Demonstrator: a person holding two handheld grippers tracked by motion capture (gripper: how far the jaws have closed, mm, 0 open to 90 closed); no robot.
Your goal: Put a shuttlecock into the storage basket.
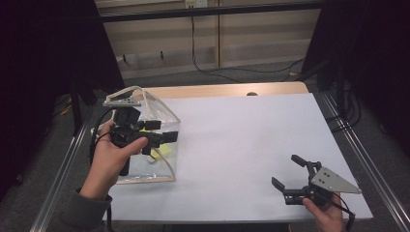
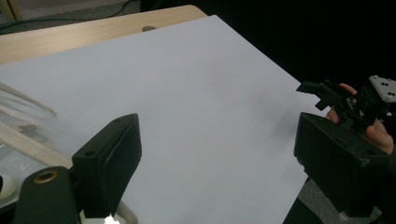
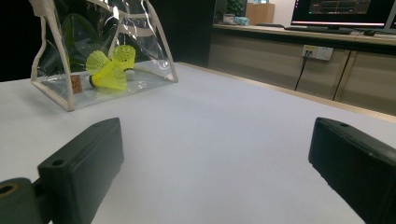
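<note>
A clear plastic bag [image 1: 162, 116] with cream trim stands at the left of the white table sheet [image 1: 241, 145]. Inside it lie yellow shuttlecocks [image 1: 162, 152], seen plainly in the right gripper view [image 3: 109, 67] through the bag's wall [image 3: 154, 51]. My left gripper [image 1: 167, 130] hovers over the bag's mouth, pointing right. Its jaws are open with nothing between them [image 2: 215, 154], and the bag's rim [image 2: 18, 121] shows at their left. My right gripper [image 1: 286, 170] rests near the front right corner, open and empty [image 3: 212, 158], facing the bag. It shows far off in the left gripper view [image 2: 327, 100].
The wooden table edge [image 1: 217, 90] runs along the back of the sheet. Metal rails [image 1: 360, 150] flank the table. Cables [image 1: 232, 72] lie on the floor before pale cabinets. A counter with a monitor [image 3: 345, 11] stands behind in the right gripper view.
</note>
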